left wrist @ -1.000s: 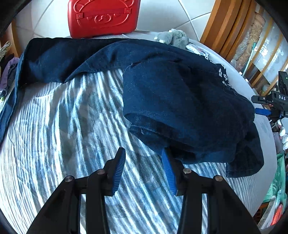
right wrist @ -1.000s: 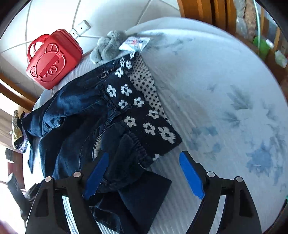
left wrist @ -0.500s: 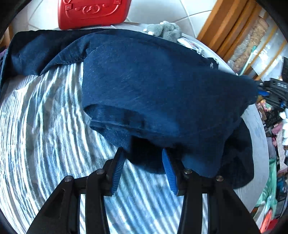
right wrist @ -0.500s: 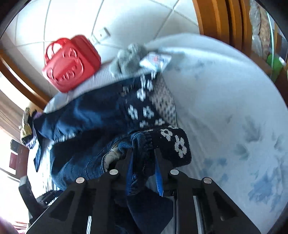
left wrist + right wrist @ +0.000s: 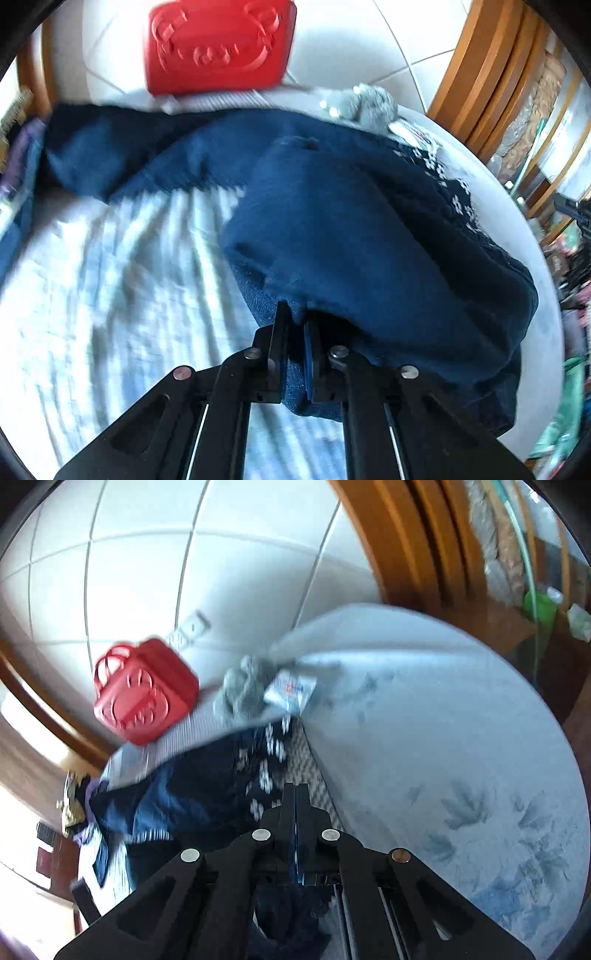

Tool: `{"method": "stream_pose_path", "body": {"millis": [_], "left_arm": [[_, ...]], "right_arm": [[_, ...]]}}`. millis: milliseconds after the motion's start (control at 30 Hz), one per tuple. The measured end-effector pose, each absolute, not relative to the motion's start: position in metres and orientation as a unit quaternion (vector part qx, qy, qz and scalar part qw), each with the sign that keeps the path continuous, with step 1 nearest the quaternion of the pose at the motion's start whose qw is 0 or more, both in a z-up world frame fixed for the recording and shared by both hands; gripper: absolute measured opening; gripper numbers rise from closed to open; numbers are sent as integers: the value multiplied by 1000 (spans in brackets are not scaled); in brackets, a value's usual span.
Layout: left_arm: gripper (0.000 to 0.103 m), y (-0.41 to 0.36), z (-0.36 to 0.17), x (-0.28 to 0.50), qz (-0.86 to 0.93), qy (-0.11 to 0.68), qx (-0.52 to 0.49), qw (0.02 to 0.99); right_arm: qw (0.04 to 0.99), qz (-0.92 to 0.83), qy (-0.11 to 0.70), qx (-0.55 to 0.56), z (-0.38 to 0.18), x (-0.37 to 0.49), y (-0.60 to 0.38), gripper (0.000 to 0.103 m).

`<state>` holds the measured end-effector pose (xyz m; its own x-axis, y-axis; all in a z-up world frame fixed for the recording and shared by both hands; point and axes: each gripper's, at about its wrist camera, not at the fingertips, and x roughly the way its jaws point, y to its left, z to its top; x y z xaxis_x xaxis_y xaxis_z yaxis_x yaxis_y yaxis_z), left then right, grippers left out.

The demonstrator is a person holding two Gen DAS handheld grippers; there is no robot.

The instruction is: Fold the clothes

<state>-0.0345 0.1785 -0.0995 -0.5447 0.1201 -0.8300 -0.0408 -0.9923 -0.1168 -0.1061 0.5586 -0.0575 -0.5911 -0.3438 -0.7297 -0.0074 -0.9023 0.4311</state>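
Note:
Dark blue jeans (image 5: 351,229) with a flower-patterned waistband (image 5: 454,192) lie bunched on a bed with a pale striped sheet (image 5: 110,280). My left gripper (image 5: 295,325) is shut on a fold of the denim at the jeans' near edge. In the right wrist view the jeans (image 5: 192,794) and their flowered band (image 5: 269,753) stretch away from my right gripper (image 5: 295,794), which is shut on the jeans' cloth; dark fabric hangs below its fingers. Both views are blurred.
A red plastic case (image 5: 218,40) leans on the tiled wall at the bed's head, also in the right wrist view (image 5: 144,694). A grey soft toy (image 5: 243,690) and a small packet (image 5: 291,690) lie beside it. Wooden furniture (image 5: 491,74) stands at the right.
Both grippers went from open to shut on the jeans. Both views have shifted and blurred, and the right view now looks higher, as the cloth is lifted.

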Motion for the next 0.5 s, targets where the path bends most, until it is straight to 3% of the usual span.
{"method": "stream_pose_path", "body": {"millis": [67, 100, 167, 200, 233, 500], "left_arm": [[5, 168, -91, -26, 884, -26, -467, 24], [5, 162, -88, -23, 886, -22, -464, 15], [5, 144, -80, -13, 890, -12, -457, -10], [5, 133, -73, -8, 892, -3, -451, -21], [5, 122, -65, -2, 896, 10, -442, -36], [6, 98, -11, 30, 920, 73, -382, -52]], "right_arm": [[108, -857, -191, 465, -70, -97, 551, 2], [113, -851, -183, 480, -76, -91, 546, 9], [118, -836, -175, 506, -93, -80, 539, 36], [117, -828, -178, 519, -101, -76, 536, 54], [123, -816, -185, 534, -110, -71, 531, 60], [179, -752, -270, 574, -151, -57, 489, 68]]}}
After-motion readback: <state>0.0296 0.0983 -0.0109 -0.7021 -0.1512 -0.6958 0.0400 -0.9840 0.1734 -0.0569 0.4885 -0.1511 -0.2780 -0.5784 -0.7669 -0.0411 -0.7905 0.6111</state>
